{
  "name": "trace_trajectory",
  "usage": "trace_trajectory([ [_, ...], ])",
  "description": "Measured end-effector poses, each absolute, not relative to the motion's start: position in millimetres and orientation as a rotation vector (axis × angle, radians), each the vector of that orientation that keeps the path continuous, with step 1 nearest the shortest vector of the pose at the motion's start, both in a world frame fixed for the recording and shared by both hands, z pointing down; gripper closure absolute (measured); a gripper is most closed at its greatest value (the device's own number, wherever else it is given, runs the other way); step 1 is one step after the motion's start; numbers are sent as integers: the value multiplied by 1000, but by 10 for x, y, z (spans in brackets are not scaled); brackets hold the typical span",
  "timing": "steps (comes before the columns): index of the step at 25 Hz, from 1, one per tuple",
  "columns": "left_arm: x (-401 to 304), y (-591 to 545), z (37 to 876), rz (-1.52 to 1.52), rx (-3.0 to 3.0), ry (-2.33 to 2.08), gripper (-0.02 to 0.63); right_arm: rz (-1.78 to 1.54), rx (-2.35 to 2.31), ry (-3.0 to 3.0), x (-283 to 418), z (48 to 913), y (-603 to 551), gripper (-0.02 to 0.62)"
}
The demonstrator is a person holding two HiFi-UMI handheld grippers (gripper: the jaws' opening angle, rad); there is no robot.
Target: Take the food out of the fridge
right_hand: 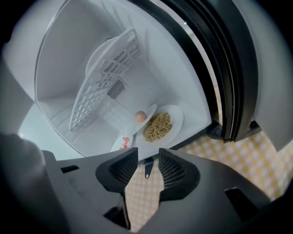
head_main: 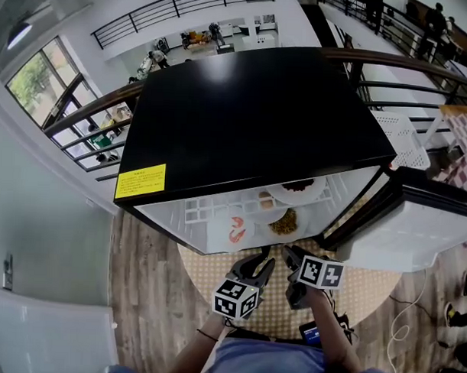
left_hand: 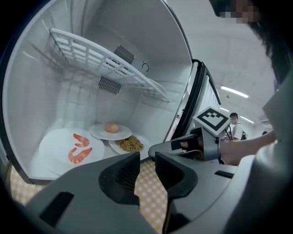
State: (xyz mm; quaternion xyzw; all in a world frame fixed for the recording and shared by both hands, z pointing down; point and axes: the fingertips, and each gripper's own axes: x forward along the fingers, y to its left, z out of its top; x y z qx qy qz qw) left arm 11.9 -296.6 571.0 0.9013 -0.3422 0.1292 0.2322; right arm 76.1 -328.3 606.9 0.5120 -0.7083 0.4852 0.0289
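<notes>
A small fridge (head_main: 259,122) with a black top stands open on a yellow checkered mat (head_main: 367,290). On its floor lie a white plate with shrimps (left_hand: 68,146), a plate with an egg (left_hand: 111,129) and a plate of noodles (left_hand: 129,144). The right gripper view shows the noodles (right_hand: 158,125), the egg (right_hand: 140,116) and the shrimp plate (right_hand: 121,144) too. My left gripper (left_hand: 147,160) is open and empty just outside the fridge mouth. My right gripper (right_hand: 148,157) is open and empty beside it, in front of the noodles. Both grippers (head_main: 263,265) (head_main: 292,257) hover at the fridge's front edge.
A white wire shelf (left_hand: 105,59) spans the fridge above the plates; a plate of dark food (head_main: 298,186) rests on it. The open door (head_main: 423,227) swings out at the right, its black seal (right_hand: 219,68) close to my right gripper. Railings (head_main: 98,108) stand behind.
</notes>
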Motion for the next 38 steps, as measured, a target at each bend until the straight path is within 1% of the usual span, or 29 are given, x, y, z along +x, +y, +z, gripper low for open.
trace_trajectory([
  [5,61,-3023,5751,346,2471,-928,508,1750,1652,-2095,778,6234,-3457,439],
  [10,35,-3051,5731,372,2511,-906,508,1759,1697,-2011,817,6396,-3560,434],
  [14,11,-3047,5727,387,2529,-892,508,1859,1759,-1951,870,6441,-3595,434],
  [18,-2,-3034,5753,367,2507,-890,508,1966,1777,-1909,885,6443,-3590,459],
  [19,0,-3031,5758,362,2504,-888,508,1996,1774,-1903,886,6428,-3592,491],
  [23,17,-2999,5785,367,2493,-873,508,2133,1768,-1902,919,6353,-3584,524],
  [28,44,-2945,5843,383,2475,-852,508,2162,1740,-1943,943,6244,-3473,540],
  [34,80,-2927,5986,359,2374,-805,458,2136,1735,-1953,972,6228,-3280,545],
  [38,73,-3004,6060,243,2239,-785,413,2167,1723,-1938,977,6255,-3151,548],
])
